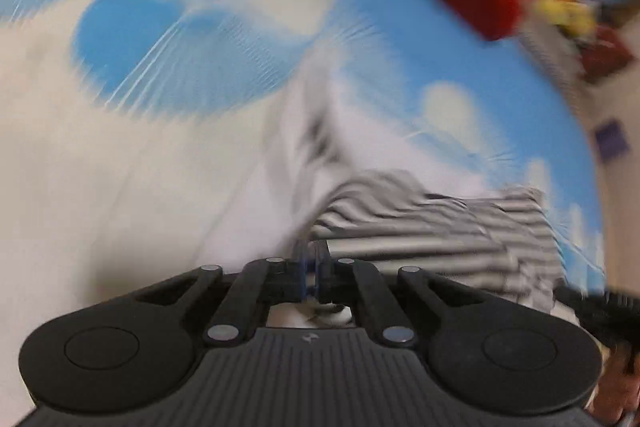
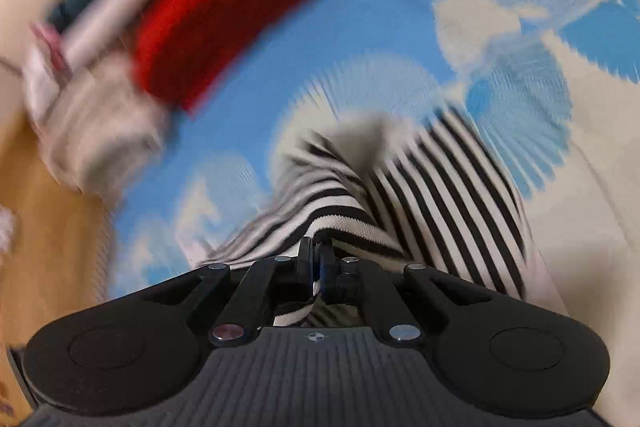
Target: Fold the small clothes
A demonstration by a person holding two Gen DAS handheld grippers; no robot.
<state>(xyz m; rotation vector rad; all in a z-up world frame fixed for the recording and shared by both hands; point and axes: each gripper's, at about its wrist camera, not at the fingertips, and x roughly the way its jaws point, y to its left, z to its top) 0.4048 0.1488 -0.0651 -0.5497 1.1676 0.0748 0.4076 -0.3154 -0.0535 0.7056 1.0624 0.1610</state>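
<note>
Gripping the striped garment (image 2: pixel 424 195) at both ends, you have it bunched and lifted off the blue-and-white cloud-print sheet (image 2: pixel 380 27). Your right gripper (image 2: pixel 316 259) has its jaws pinched nearly together on a fold of the cloth, and a strip of the stripes runs down between the fingers toward the camera. From that pinch the fabric rises in a ridge and fans out to the right, black and white bands bold and close-set, with a soft grey hollow at the far peak. Your left gripper (image 1: pixel 310 267) is also narrowed to a slit, and its tips sit right at the near edge of the striped garment (image 1: pixel 440 227); the blur makes it hard to see cloth between the tips, though the fabric hangs from that spot. In the left view the stripes smear to grey and the cloth piles in rumpled layers to the right. A red folded item (image 2: pixel 232 7) lies at the far left of the sheet in the right view, beside a pale heap (image 2: pixel 96 123). Everything is streaked with motion.
</note>
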